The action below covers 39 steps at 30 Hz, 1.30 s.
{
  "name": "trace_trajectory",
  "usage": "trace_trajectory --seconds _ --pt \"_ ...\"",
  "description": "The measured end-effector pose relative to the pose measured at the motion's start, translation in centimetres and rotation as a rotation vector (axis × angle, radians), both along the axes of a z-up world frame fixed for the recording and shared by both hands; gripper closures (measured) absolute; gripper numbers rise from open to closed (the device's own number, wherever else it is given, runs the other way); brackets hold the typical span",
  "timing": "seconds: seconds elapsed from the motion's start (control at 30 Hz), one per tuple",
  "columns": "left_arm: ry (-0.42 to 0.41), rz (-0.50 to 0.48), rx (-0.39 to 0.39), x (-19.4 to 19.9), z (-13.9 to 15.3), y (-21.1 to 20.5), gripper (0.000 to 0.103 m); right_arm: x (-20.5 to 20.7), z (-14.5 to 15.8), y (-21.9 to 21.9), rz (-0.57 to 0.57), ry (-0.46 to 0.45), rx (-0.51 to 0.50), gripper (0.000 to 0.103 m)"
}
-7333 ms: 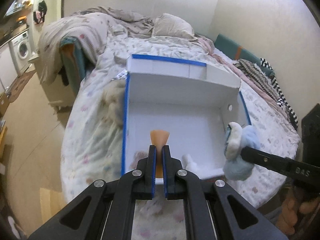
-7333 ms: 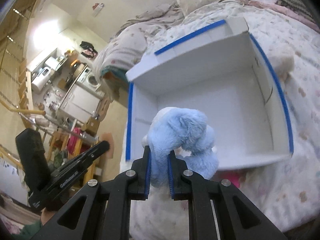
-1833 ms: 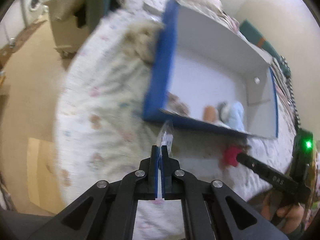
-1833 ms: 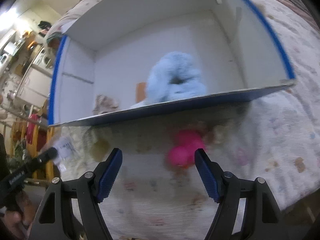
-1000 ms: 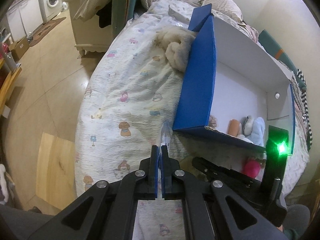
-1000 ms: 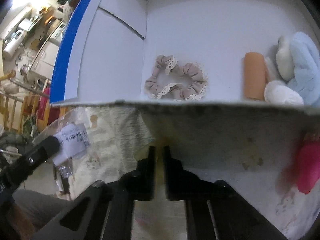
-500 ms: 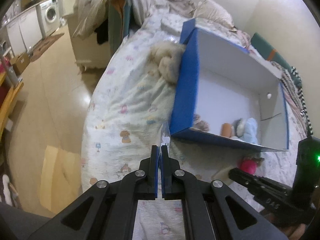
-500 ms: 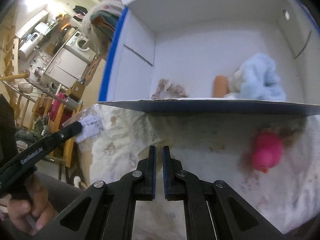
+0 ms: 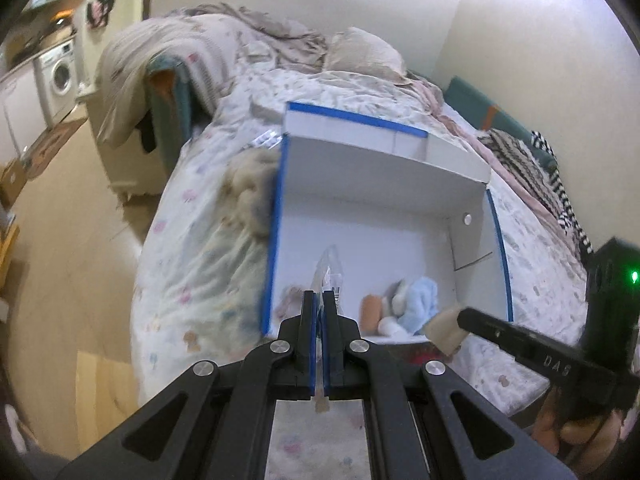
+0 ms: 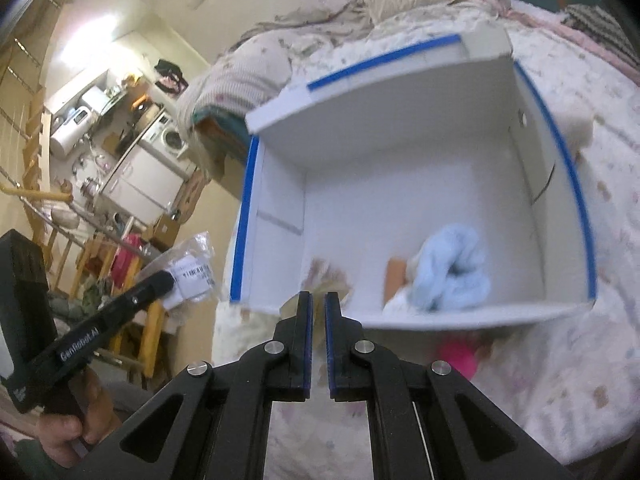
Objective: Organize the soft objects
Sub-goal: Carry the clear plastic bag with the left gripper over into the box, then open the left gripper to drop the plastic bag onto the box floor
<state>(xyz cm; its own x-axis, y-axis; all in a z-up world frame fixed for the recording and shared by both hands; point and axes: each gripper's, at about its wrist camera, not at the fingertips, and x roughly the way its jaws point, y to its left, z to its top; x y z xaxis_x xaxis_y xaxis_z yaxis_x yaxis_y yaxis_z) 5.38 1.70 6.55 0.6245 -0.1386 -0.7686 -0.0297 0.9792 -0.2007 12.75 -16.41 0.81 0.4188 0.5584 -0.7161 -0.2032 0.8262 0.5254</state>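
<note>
Both tools rose above box (image 9: 276,216) edge, gripping items.

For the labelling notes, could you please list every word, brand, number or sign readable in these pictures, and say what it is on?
"DAS" on the arm of the right hand-held gripper, in the left wrist view.
"GenRobot.AI" on the arm of the left hand-held gripper, in the right wrist view.
The barcode label on the clear plastic bag: print too small to read.

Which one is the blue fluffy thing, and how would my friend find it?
Look at the big white box with blue edges on the bed. In its near corner lies the fluffy pale-blue plush. Beside it an orange roll is smooth; only the plush is blue and furry.
</note>
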Motion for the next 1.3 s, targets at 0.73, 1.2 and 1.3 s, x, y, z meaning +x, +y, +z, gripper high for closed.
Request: trace_trajectory --seconds 0.73,1.2,1.3 --pt "0.123 -0.078 0.097 7.7 -9.0 -4.7 0.101 6.6 -6.9 -0.2 -0.068 0.123 -0.097 0.095" --pt "0.108 -0.094 0.151 7.9 -9.4 -4.8 0.101 6.6 -8.3 1.1 -0.018 0.162 -0.134 0.095" --pt "0.105 -0.103 0.162 7.8 -9.5 -5.2 0.1 6.3 -8.1 0.9 -0.025 0.16 -0.131 0.095"
